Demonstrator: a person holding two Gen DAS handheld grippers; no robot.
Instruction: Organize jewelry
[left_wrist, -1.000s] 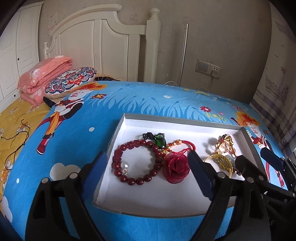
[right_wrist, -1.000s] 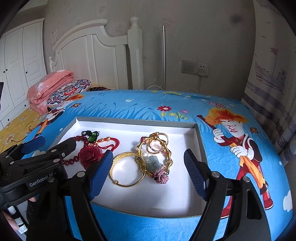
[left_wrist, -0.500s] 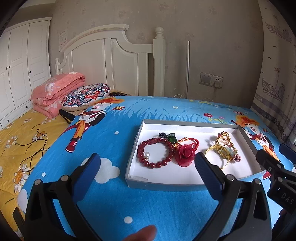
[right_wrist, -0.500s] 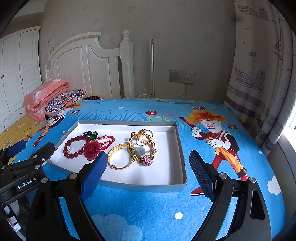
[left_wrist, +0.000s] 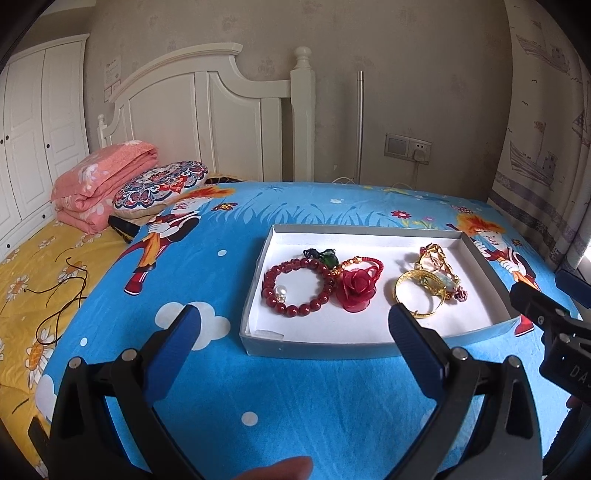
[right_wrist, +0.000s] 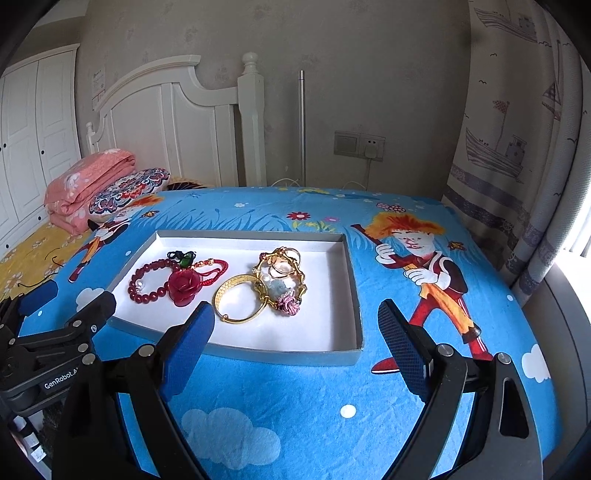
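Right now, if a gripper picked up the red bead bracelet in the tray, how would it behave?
The red bead bracelet is probably strung beads, so it would likely sag, not hold its ring. Its round, glossy beads may slip between fingers. It touches the red rose, which might get nudged.

A home bedroom, likely a child's. A bed fills the view, spread with a bright blue cartoon-print blanket (left_wrist: 229, 373) over a yellow daisy sheet (left_wrist: 33, 266). A white wooden headboard (left_wrist: 207, 122) with a turned post stands against the wall, and a folded pink quilt (left_wrist: 99, 184) and a patterned cushion (left_wrist: 162, 182) lie beside it. White wardrobe doors (left_wrist: 33, 133) line the left side, a curtain printed with ships (right_wrist: 513, 122) hangs at the right, and a wall socket (right_wrist: 360, 144) sits between.
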